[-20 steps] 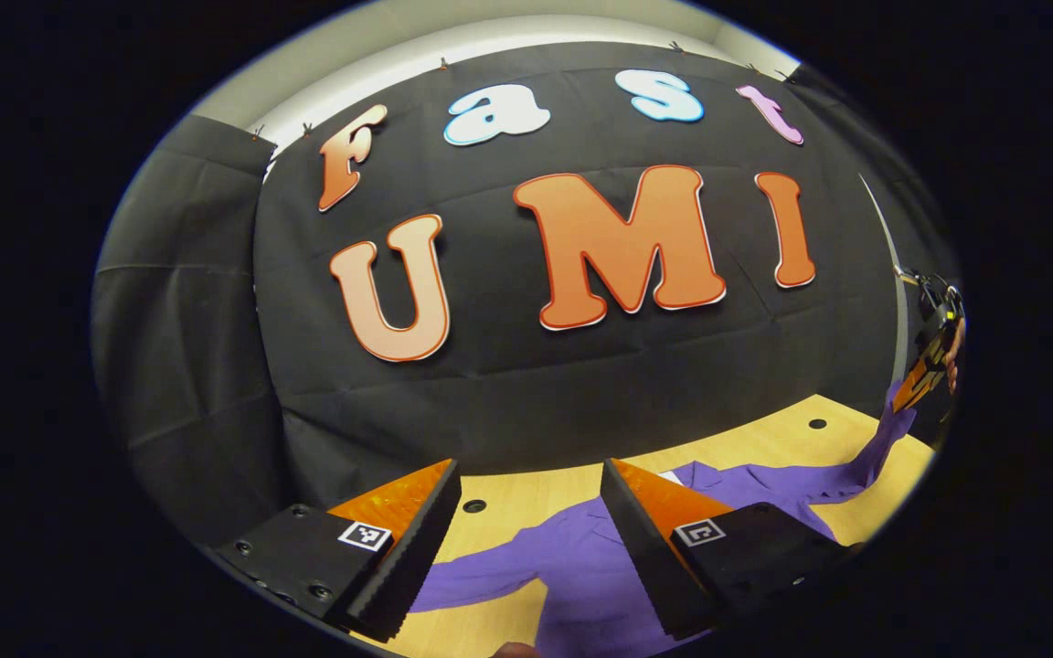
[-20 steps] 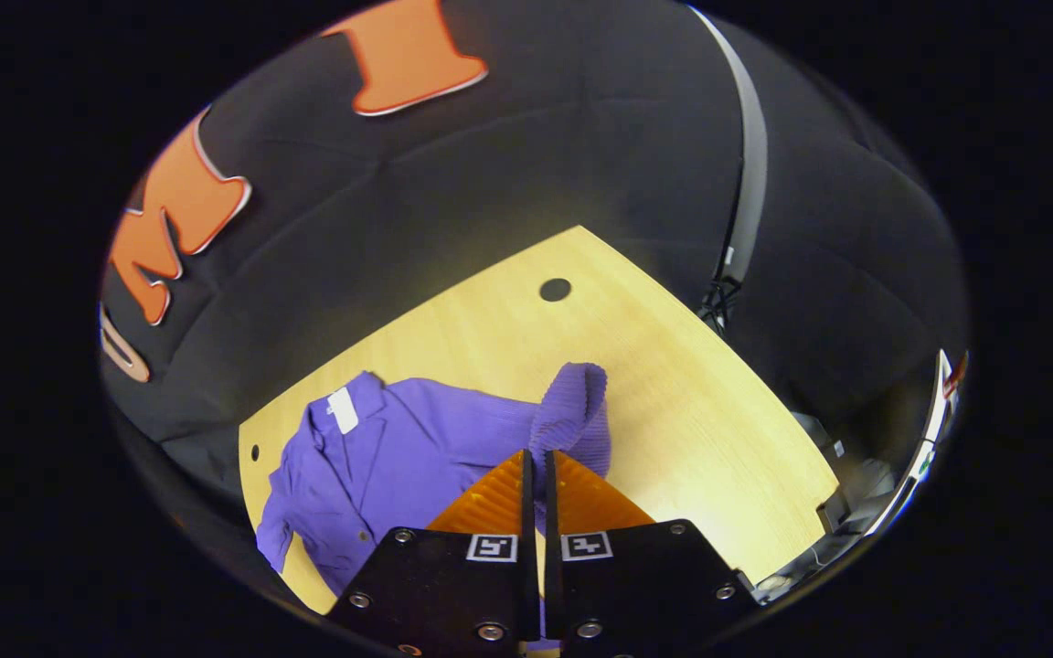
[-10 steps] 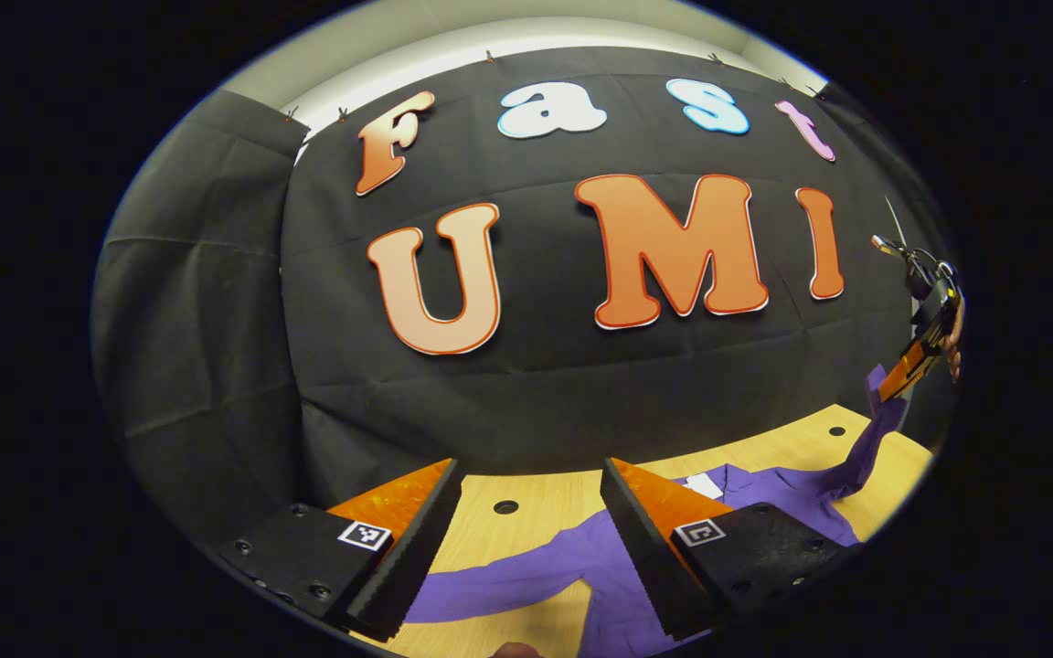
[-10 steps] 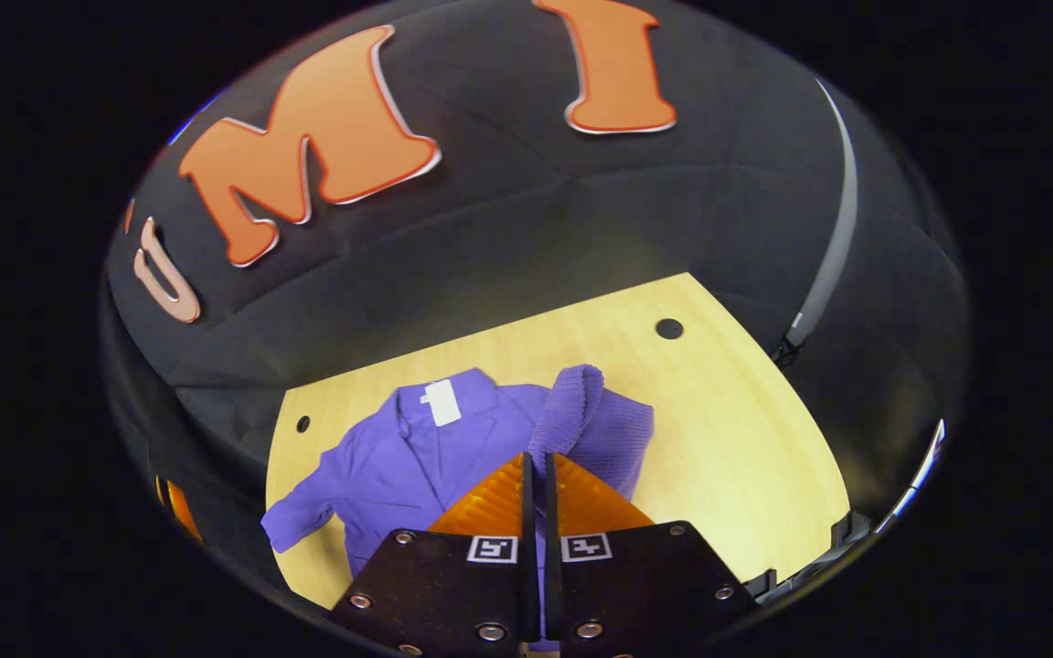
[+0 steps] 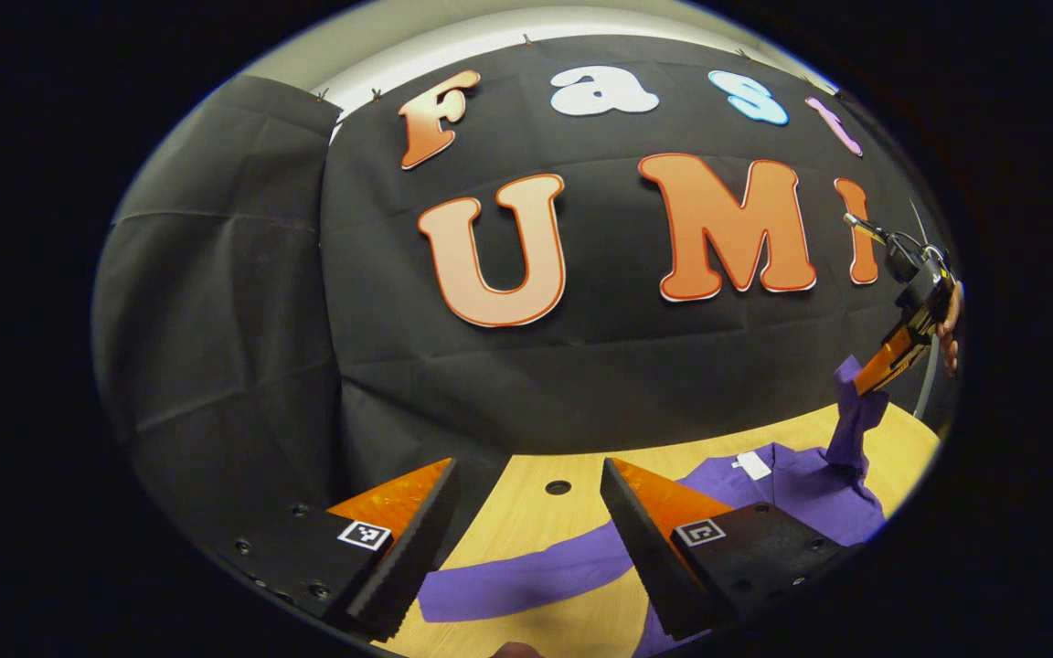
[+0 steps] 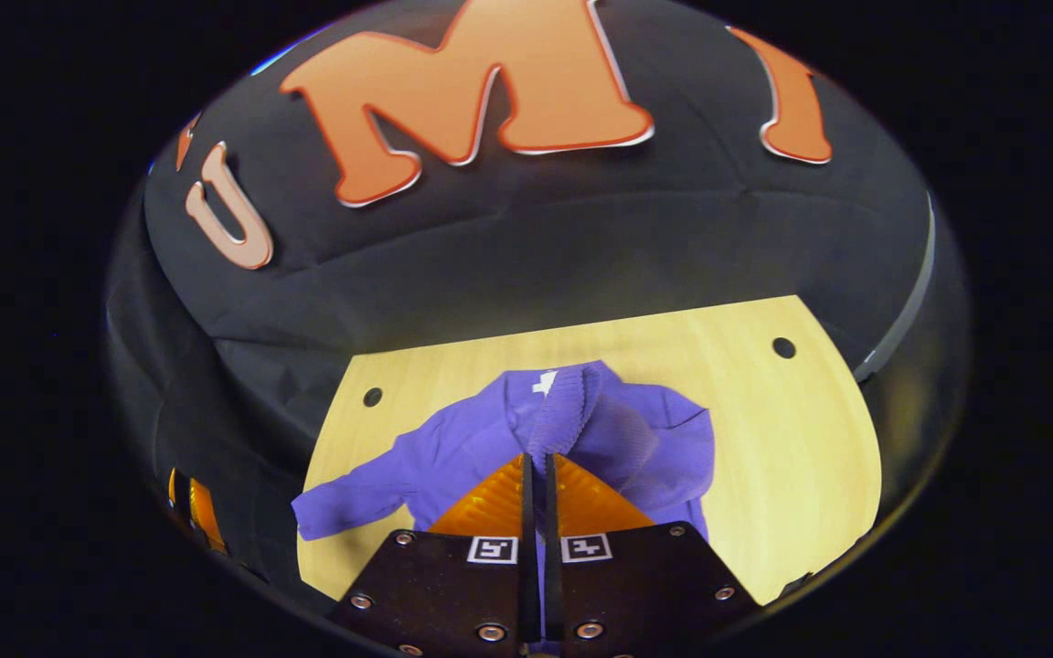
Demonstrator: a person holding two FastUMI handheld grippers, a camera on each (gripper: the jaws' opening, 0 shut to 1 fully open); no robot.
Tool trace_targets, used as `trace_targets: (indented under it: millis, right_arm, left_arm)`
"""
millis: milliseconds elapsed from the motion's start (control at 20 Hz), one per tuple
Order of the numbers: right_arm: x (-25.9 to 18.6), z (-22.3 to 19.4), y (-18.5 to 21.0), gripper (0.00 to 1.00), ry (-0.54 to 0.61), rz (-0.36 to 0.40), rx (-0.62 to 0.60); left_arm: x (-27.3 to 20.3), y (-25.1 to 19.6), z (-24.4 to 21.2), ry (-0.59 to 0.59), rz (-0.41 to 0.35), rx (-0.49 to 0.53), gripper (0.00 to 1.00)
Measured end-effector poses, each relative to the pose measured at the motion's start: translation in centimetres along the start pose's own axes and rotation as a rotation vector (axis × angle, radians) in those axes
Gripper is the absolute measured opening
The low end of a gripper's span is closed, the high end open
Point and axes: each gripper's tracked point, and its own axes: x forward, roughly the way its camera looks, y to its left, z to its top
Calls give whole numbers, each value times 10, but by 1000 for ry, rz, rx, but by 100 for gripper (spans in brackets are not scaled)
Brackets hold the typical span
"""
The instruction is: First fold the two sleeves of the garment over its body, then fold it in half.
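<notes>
Progress was early: the right claw (image 6: 536, 466), pinching one sleeve (image 6: 572, 411), held it above the purple garment (image 6: 664, 439) mid-desk (image 6: 801, 439), while the left claw (image 5: 526, 512) stood spread, the other sleeve (image 5: 517, 585) unfolded at lower frame.

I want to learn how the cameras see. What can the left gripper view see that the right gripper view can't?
The left gripper view alone shows the right gripper from the side, lifted above the table with a sleeve hanging from it, plus the hand holding it. It also shows the left gripper open, above the other sleeve.

The right gripper view alone shows the garment from above, spread out, and the cuff pinched between its fingers.

Both show the purple garment, its white tag and the wooden table.
</notes>
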Motion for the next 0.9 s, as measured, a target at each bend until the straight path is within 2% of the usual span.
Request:
trace_targets:
  millis: [100, 250, 400, 600, 650, 700, 850, 900]
  right_arm:
    - [7, -5, 19, 3, 16, 33, 7]
    - [10, -3, 53, 7, 10, 130, 52]
    - [5, 11, 56, 14, -49, 149, 70]
    - [-24, 41, 36, 38, -188, 120, 66]
    - [-32, 49, 28, 51, -231, 101, 64]
    - [-42, 59, 18, 55, -278, 79, 61]
    - [-75, 79, -13, 80, -405, 0, 47]
    - [-86, 82, -20, 82, -430, -16, 35]
  left_arm:
    - [1, 10, -8, 12, 13, -3, 96]
    - [3, 21, -16, 34, 33, -9, 96]
    - [7, 31, -25, 52, 50, -13, 96]
    - [12, 39, -30, 66, 73, -4, 96]
    - [15, 41, -31, 72, 76, -2, 96]
    - [16, 44, -33, 80, 83, -5, 96]
    - [24, 49, -44, 139, 89, -50, 96]
    - [27, 50, -51, 163, 92, -70, 96]
